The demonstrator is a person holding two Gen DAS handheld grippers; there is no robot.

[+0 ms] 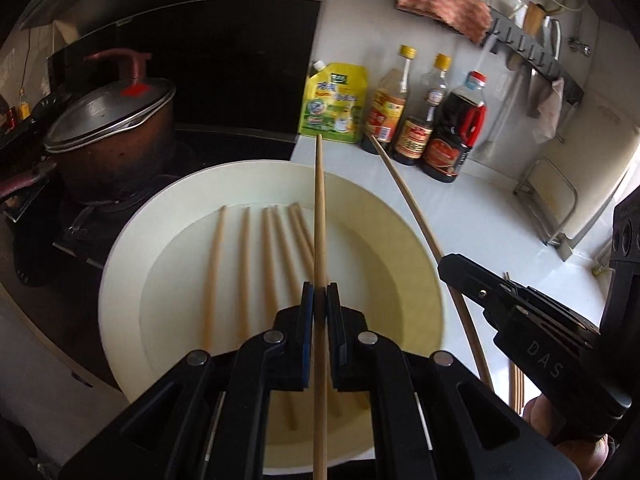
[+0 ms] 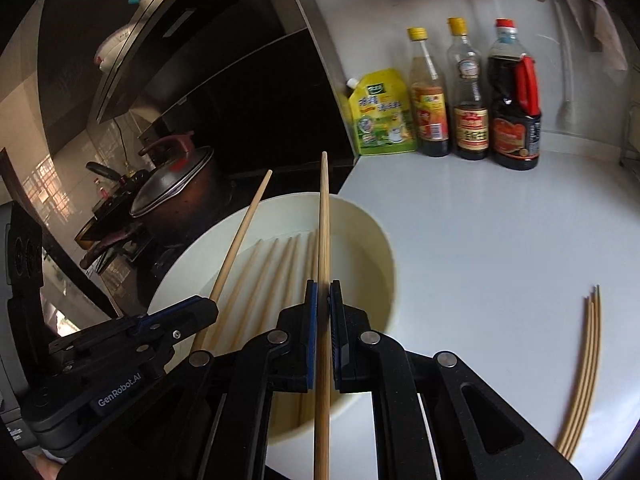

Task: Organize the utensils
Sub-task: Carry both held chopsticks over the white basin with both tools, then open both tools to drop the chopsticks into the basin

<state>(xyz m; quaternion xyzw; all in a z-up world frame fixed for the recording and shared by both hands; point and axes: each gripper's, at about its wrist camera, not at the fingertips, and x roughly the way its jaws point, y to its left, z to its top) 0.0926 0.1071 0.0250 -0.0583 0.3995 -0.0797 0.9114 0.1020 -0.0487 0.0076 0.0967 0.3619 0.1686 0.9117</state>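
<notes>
Chopstick (image 1: 320,216) pinched in left tool (image 1: 320,300), another (image 2: 325,224) in right tool (image 2: 323,300), above bowl rim (image 1: 120,264).

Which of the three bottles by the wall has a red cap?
The dark, widest bottle, at the right end of the row, with a red handle; the other two bottles have yellow caps.

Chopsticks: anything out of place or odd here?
Yes. A few chopsticks lie loose on the white counter, apart from those lying in the basin. Each gripper, left and right, clamps one chopstick. Nothing looks spilled or broken.
</notes>
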